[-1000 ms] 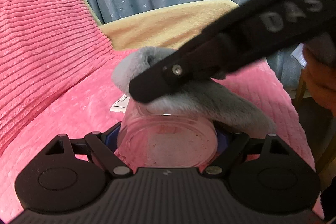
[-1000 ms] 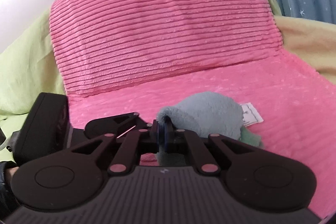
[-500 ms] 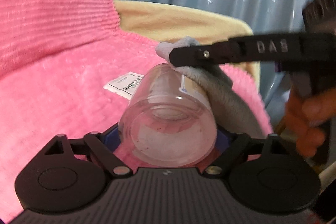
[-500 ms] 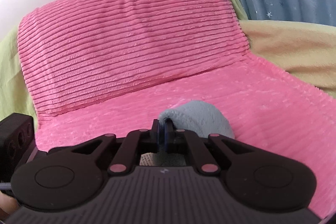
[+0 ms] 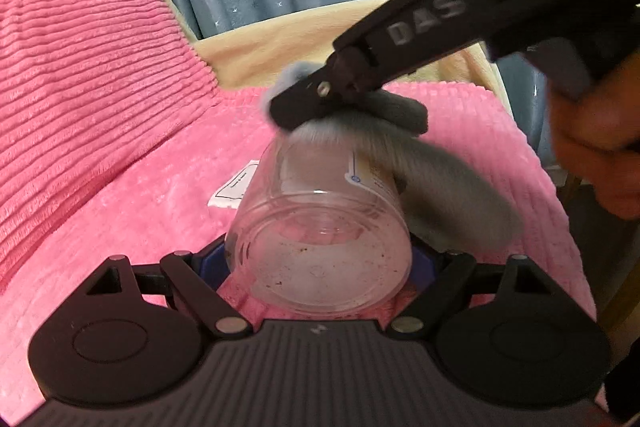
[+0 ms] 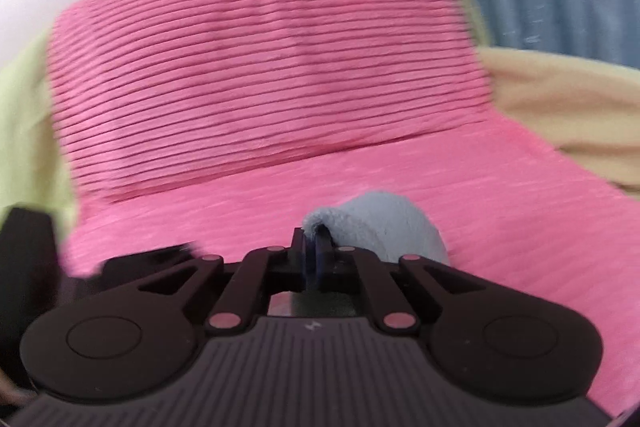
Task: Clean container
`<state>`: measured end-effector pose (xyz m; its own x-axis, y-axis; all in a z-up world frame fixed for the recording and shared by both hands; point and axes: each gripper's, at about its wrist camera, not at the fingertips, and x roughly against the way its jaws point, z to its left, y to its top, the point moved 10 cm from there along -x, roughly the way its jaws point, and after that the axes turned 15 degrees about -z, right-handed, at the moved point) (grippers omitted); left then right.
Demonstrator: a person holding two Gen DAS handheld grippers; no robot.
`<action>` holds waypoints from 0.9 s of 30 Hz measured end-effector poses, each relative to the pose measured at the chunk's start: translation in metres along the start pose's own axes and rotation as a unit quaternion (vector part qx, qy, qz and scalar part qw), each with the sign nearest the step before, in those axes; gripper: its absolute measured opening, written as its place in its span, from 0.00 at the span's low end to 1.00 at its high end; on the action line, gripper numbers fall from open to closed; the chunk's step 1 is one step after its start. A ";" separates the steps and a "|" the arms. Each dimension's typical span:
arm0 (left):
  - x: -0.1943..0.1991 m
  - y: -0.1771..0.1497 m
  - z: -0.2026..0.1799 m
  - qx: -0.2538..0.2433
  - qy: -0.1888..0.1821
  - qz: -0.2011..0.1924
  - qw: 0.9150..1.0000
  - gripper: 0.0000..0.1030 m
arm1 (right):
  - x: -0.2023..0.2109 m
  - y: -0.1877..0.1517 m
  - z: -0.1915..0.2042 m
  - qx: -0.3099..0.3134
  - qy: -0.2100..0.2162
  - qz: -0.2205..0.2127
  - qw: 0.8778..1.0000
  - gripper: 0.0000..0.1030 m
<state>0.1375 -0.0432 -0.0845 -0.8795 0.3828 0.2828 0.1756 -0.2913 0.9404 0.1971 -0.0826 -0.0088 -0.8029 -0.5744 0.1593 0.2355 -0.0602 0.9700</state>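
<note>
Only the left wrist view shows the clear plastic container (image 5: 320, 235), speckled with grime, clamped between the left tongs (image 5: 320, 263) above the pink ribbed blanket (image 5: 100, 99). The right tongs (image 6: 310, 255), pinched shut on the fluffy grey-blue cloth (image 6: 384, 223), now sit higher against the container's far end than half a second ago.

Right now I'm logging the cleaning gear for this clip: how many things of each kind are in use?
Clear plastic container: 1
Grey cleaning cloth: 1
Grippers: 2, the left gripper and the right gripper
Total: 4
</note>
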 end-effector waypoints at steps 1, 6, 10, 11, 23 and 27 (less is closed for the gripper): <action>0.000 -0.001 0.001 0.018 -0.007 0.003 1.000 0.83 | -0.001 0.001 -0.005 -0.002 -0.010 -0.004 1.000 0.02; -0.002 -0.002 0.013 0.107 -0.021 0.002 0.994 0.85 | -0.001 0.001 -0.004 0.013 -0.015 -0.009 1.000 0.02; -0.004 -0.001 0.022 0.164 -0.027 -0.002 0.986 0.84 | 0.000 0.000 -0.003 0.011 -0.013 -0.009 1.000 0.02; -0.005 -0.001 0.023 0.165 -0.027 -0.002 0.986 0.83 | 0.000 0.000 -0.003 0.009 -0.013 -0.009 1.000 0.02; 0.000 -0.002 0.008 0.027 0.003 0.003 1.000 0.83 | 0.003 0.000 -0.004 -0.011 -0.011 -0.011 1.000 0.01; -0.001 -0.001 0.008 0.050 -0.005 0.002 0.999 0.83 | 0.004 0.001 -0.004 -0.016 -0.011 -0.012 1.000 0.01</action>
<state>0.1421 -0.0362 -0.0840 -0.8748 0.3904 0.2870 0.2220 -0.2035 0.9536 0.1963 -0.0883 -0.0084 -0.8199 -0.5548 0.1412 0.2334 -0.0988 0.9673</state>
